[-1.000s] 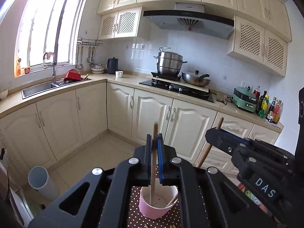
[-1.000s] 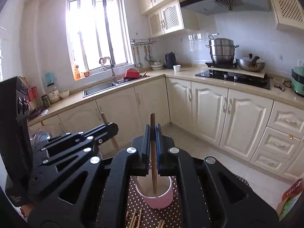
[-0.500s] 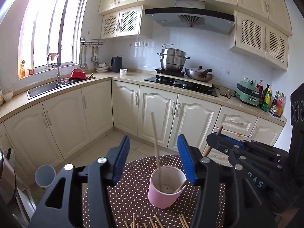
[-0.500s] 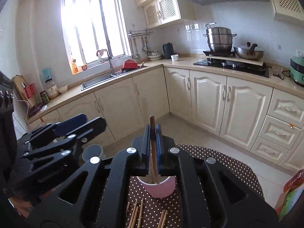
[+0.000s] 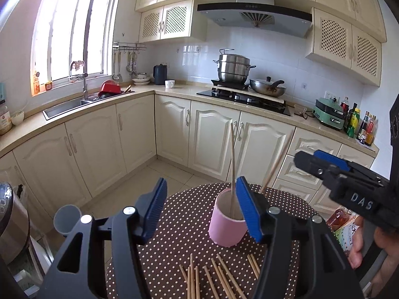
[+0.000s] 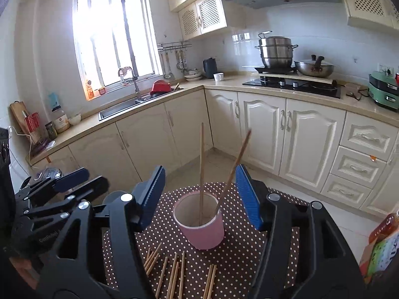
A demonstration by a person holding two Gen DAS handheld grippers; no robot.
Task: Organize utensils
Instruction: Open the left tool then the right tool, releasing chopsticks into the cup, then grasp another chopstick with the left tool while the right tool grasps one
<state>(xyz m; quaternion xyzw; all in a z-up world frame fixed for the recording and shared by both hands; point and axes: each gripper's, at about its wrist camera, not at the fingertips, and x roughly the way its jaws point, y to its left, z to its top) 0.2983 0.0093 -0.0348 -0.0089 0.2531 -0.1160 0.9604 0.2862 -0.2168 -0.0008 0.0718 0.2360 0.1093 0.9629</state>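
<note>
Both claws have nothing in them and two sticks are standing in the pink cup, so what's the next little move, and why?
Probably lower one gripper, say the right gripper, whose jaws are opening with nothing pinched, toward the loose chopsticks lying on the dotted cloth in front of the pink cup. Many still lie there; only two stand inside.

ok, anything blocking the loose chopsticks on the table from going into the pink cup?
Nothing visible. The loose chopsticks lie on the dotted tablecloth just in front of the pink cup, whose mouth is open with only two chopsticks standing inside. Both tongs, left and right, are opening with nothing held.
</note>
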